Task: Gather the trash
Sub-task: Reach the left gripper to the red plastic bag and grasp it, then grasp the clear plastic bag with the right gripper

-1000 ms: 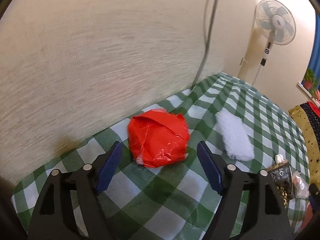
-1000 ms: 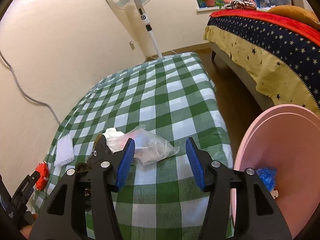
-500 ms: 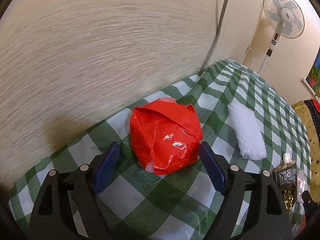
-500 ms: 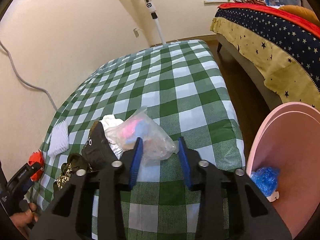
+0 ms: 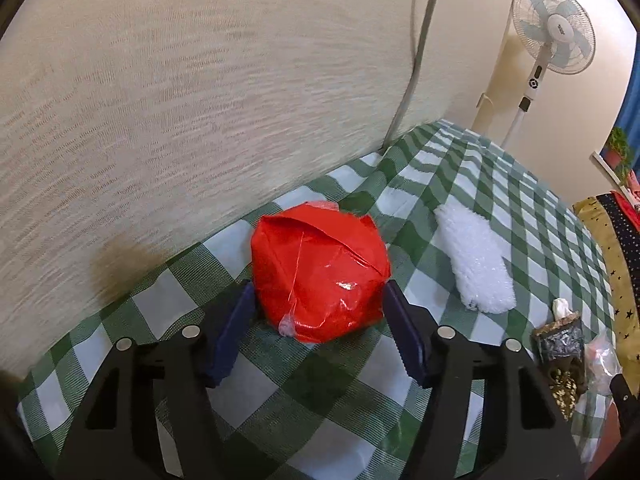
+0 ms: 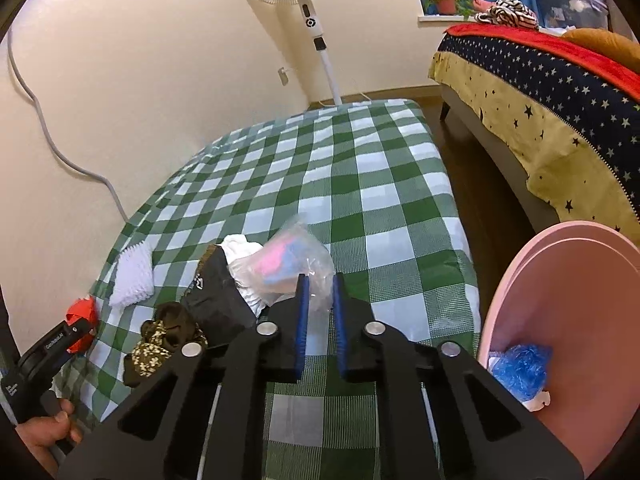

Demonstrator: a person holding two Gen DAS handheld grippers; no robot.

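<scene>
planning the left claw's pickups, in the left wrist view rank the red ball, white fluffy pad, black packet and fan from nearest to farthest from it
1. red ball: between the fingers of the left claw, by the wall.
2. white fluffy pad: to the right on the checked cloth.
3. black packet: farther right, near the cloth's edge.
4. fan: far corner, off the cloth.

Both wrist views overlook the checkered table [image 6: 360,168].

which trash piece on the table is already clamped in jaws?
The clear plastic bag, pinched by the right gripper. The red wrapper ball only sits between the left gripper's open jaws; the white piece lies untouched.
</scene>
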